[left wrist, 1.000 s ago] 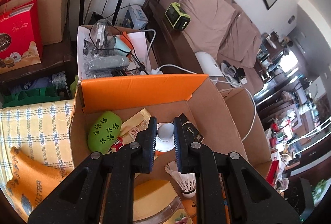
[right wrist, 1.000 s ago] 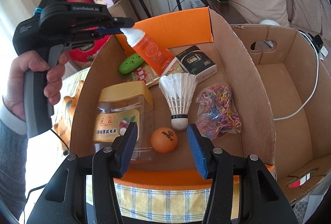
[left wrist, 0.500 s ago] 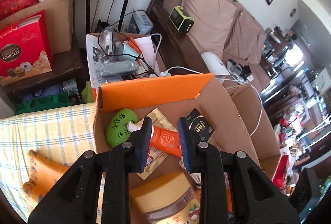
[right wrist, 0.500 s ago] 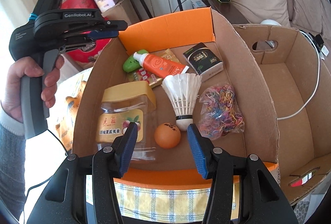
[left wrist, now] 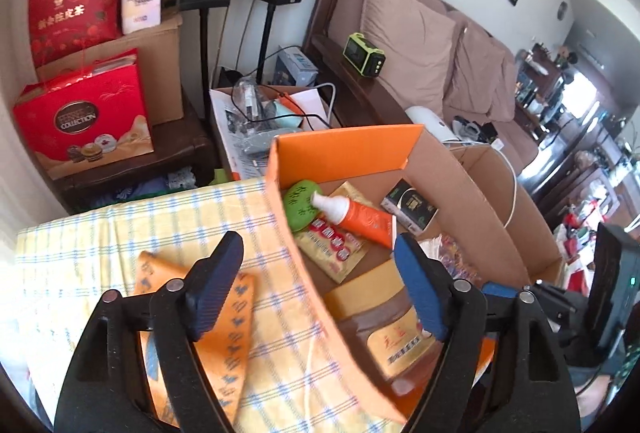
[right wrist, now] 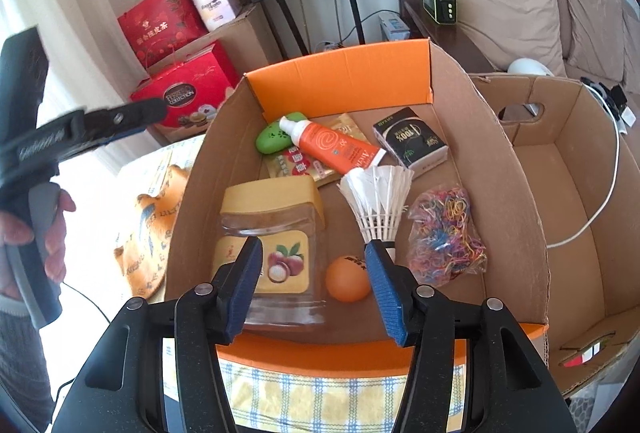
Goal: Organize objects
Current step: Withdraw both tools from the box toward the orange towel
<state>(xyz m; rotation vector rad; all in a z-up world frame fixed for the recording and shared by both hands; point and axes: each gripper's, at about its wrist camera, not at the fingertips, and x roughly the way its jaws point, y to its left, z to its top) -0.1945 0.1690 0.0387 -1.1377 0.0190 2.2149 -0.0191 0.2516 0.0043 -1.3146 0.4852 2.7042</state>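
An open cardboard box [right wrist: 340, 89] with an orange rim holds an orange tube [right wrist: 332, 147], a green oval case [right wrist: 272, 139], a black carton [right wrist: 410, 143], a shuttlecock [right wrist: 376, 201], a bag of rubber bands [right wrist: 448, 229], an orange ball [right wrist: 347, 279] and a yellow-lidded jar [right wrist: 276, 217]. My left gripper [left wrist: 316, 253] hangs over the box's left wall [left wrist: 304, 273], jaws opening wide and empty; the tube [left wrist: 356, 219] lies loose beyond it. Above the box's near edge my right gripper [right wrist: 312, 253] is opening, gripping nothing, with jar and ball below.
An orange patterned cloth [left wrist: 236, 313] lies on the yellow checked tablecloth [left wrist: 120, 233] left of the box. A second cardboard box [right wrist: 560, 173] with a white cable stands to the right. Red gift boxes [left wrist: 84, 121], speakers and a sofa are behind.
The left gripper let go of the orange tube, which now lies in the box, then drew back left and opened wide. The right gripper opened a little.
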